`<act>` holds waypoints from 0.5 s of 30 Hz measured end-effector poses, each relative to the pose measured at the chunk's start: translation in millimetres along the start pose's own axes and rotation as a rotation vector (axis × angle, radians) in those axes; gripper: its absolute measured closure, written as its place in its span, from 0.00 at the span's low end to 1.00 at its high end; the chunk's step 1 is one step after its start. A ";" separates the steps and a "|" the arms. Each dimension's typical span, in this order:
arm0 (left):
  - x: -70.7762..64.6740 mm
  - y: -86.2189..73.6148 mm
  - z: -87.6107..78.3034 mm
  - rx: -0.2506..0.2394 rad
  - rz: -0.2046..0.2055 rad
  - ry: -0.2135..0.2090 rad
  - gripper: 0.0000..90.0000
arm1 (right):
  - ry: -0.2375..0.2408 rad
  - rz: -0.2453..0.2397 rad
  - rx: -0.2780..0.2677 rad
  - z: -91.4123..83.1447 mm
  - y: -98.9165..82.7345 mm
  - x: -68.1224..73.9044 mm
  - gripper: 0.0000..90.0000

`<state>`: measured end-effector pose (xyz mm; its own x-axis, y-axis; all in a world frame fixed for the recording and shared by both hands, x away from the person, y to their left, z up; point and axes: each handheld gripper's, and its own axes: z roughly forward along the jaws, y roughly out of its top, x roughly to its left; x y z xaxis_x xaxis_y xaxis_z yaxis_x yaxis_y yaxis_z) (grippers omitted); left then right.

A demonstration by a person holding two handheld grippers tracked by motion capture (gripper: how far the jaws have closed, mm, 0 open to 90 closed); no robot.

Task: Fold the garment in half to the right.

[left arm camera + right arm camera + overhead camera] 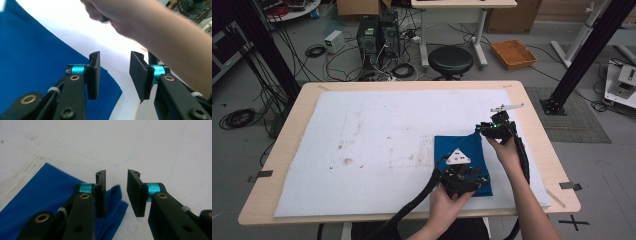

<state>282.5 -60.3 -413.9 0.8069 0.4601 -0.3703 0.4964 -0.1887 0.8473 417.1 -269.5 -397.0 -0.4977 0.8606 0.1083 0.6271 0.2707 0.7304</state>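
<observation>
A folded blue cloth [462, 150] lies on the white mat, right of the middle and toward the near edge. My left gripper [479, 179] hovers over the cloth's near right corner [110, 87]. Its jaws are open with nothing between them. My right gripper [480, 129] sits at the cloth's far right corner, also open. In the right gripper view a rumpled blue cloth corner [116, 202] lies just below the gap between the right gripper [116, 192] jaws, not pinched. The person's right forearm [162, 32] crosses above the left gripper [115, 72].
A stained white mat [377, 135] covers a wooden table [277, 150]. A black stool [450, 60] stands past the far edge. An orange tray [513, 53], computer towers [374, 35] and cables sit on the floor. Black frame posts stand at both sides.
</observation>
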 end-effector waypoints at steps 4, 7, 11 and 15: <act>7.5 -0.1 -25.0 -0.004 0.008 0.023 0.66 | 0.019 0.025 -0.005 4.4 -16.1 2.9 0.77; 16.0 -1.9 -45.2 -0.013 0.009 0.050 0.66 | 0.012 0.019 0.016 11.2 -22.1 2.2 0.94; 27.9 -4.1 -71.2 -0.018 0.010 0.093 0.65 | -0.008 0.035 -0.004 8.5 -27.6 1.4 1.00; 37.0 -7.7 -92.9 -0.021 0.017 0.128 0.65 | -0.024 0.050 -0.008 4.8 -33.2 -1.5 1.00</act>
<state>278.9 38.7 -398.7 0.7668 0.5647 -0.3052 0.4751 -0.1795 0.8615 399.9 -277.7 -424.7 -0.4511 0.8832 0.1282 0.6458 0.2239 0.7299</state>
